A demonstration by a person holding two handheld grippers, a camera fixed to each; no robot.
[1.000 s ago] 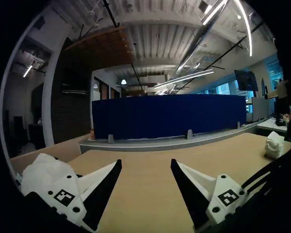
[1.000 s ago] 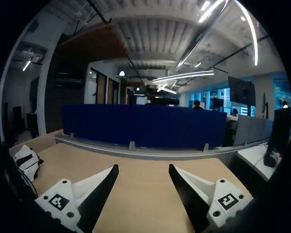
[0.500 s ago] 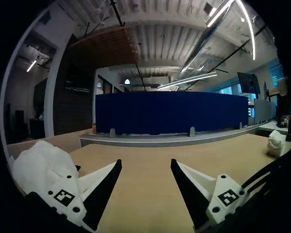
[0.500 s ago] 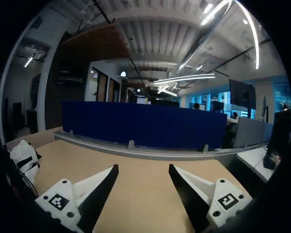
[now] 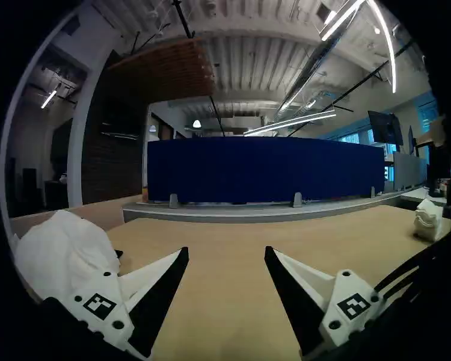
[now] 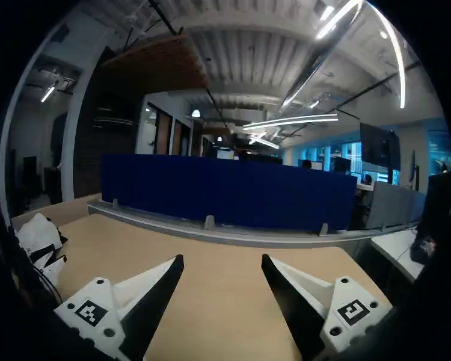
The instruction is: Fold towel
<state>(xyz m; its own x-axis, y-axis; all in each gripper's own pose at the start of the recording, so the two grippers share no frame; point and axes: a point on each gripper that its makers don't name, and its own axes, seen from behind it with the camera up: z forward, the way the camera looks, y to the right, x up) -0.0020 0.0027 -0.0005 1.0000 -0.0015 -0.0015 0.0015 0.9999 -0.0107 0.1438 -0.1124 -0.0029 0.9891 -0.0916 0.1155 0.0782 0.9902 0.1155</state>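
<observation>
A pale wooden desk point(image 5: 237, 234) runs back to a grey rail point(image 5: 243, 210) along its far edge, where a dark blue partition point(image 5: 261, 171) stands upright. Above is an open office ceiling point(image 5: 255, 66) of ribbed panels with long curved light strips point(image 5: 288, 122), and a dark monitor point(image 6: 376, 144) hangs toward the right of the room. The left gripper point(image 5: 225, 249) hangs over the desk's near edge with its claw wide and nothing between the fingers. The right gripper point(image 6: 221, 257) is likewise spread wide and holds nothing. The white towel point(image 5: 63, 253) lies crumpled at the desk's left edge, just beside the left gripper's left finger. A small white lump point(image 5: 428, 219) sits near the desk's right edge, too small to name. Against a second ago, the towel takes up more of the lower left of the left gripper view, the partition has shifted a little in both views, and both claws show the same gap.
</observation>
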